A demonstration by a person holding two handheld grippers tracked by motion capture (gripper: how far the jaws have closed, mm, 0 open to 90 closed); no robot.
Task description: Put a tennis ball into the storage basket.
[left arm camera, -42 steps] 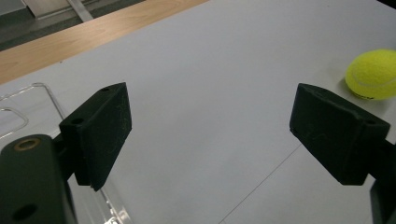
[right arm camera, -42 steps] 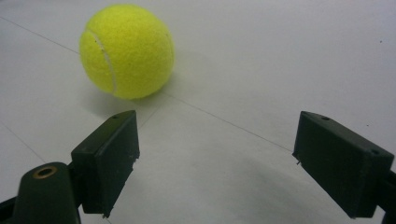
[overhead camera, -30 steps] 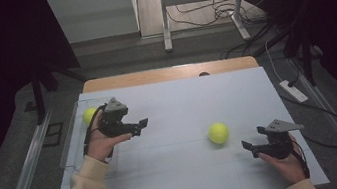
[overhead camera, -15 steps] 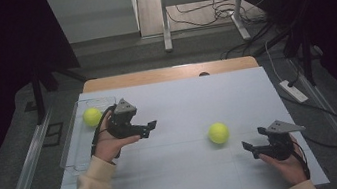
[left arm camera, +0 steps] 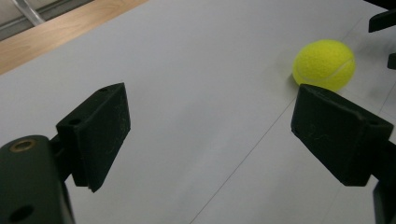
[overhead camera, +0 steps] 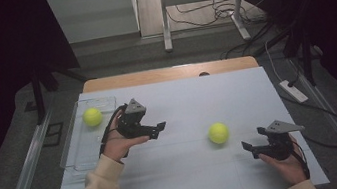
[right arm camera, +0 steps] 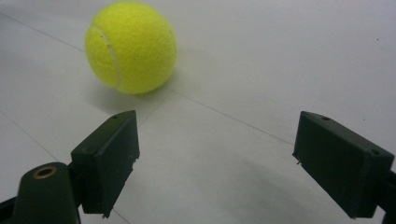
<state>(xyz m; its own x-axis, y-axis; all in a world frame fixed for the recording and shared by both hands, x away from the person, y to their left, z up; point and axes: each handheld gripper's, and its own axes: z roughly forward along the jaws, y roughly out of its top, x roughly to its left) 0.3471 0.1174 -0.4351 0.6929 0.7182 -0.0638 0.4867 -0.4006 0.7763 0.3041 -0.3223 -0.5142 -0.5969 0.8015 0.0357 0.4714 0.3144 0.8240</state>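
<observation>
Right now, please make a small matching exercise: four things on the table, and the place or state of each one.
1. ball in tray
2. ball on mat
3. left gripper
4. clear tray

a. at the mat's left edge
b. open, empty, pointing right
c. inside the tray's far end
d. between the two grippers

Pairs: 1-c, 2-d, 3-b, 4-a

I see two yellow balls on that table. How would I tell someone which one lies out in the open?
Start at the white table and skip the clear tray on its left edge, which holds one tennis ball. The other ball lies on the bare tabletop right of centre, near the right gripper. It alone sits outside the tray.
</observation>
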